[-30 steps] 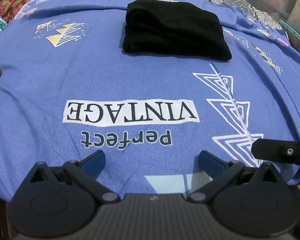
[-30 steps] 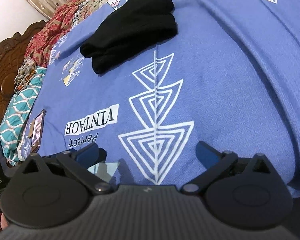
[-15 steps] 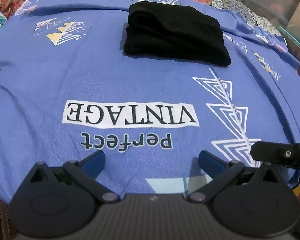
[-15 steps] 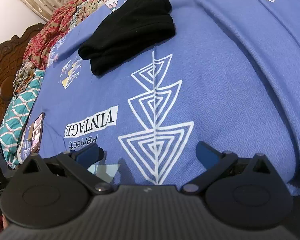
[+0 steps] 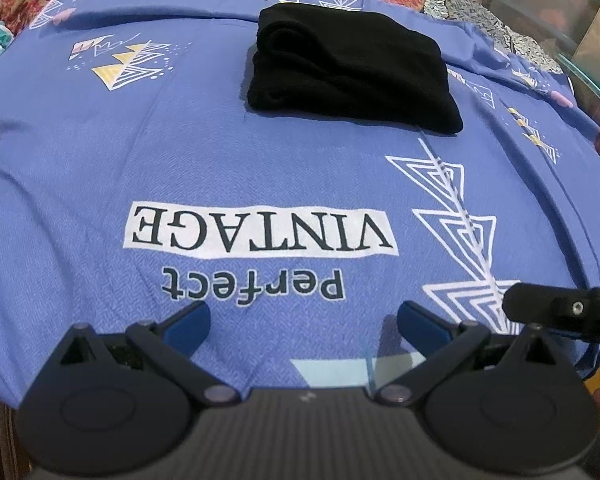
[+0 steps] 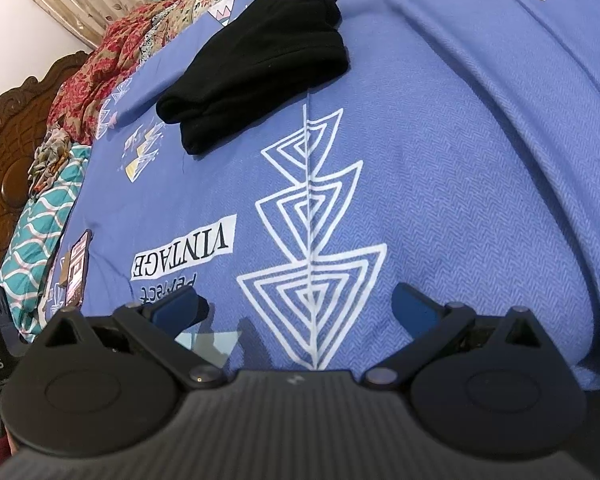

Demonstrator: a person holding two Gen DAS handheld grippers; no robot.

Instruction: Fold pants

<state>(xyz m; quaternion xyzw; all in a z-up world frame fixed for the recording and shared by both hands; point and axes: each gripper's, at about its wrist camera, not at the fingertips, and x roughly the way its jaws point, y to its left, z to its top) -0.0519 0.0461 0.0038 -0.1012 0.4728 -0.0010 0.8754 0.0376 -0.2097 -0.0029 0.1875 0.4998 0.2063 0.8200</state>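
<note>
One folded pants (image 5: 352, 76), two grippers

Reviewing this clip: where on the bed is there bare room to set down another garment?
Free: the blue printed bedsheet between the folded black pants and the open left gripper, and its right side in the right wrist view, beyond the white triangle print. Crowded: the left edge, with a phone and a teal patterned cloth.

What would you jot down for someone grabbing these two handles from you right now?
Left gripper: open, holding nothing, low over the blue bedsheet.
Right gripper: open, holding nothing, beside it.
Pants: black, lying as a compact folded bundle near the far end of the sheet, away from both grippers.
Done: the folding looks finished.
Left: probably nothing, perhaps a quick tidy of the edges.
</note>
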